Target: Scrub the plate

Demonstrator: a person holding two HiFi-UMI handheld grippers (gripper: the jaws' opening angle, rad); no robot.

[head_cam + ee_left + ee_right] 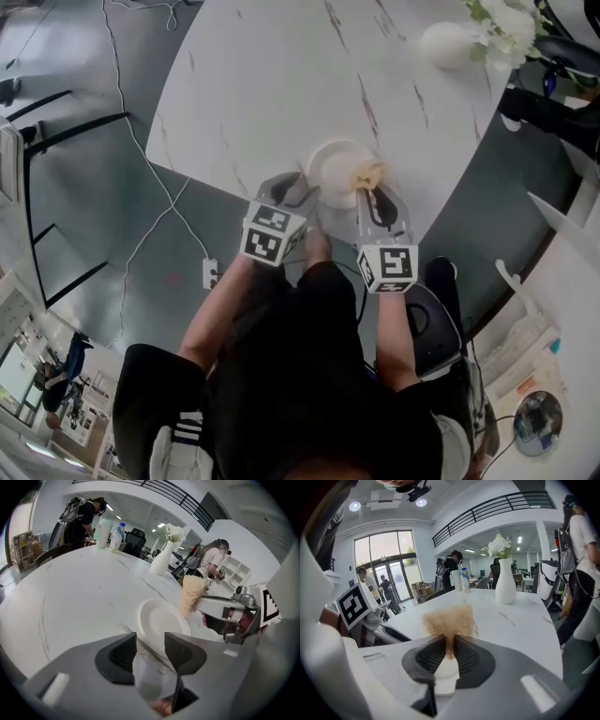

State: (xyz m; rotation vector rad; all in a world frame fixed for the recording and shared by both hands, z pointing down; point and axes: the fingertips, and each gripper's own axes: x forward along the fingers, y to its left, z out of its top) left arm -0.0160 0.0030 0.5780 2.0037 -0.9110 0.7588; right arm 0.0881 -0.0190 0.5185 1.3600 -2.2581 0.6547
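Now the white plate [334,169] lies flat near the front edge of the marble table [272,75]. The tan scrubber [449,619] sits over its right rim, pinched in the right gripper [449,654]. The left gripper [150,651] stands wide and empty, just short of the plate. It should probably pin the near rim before scrubbing, or the plate may slide.
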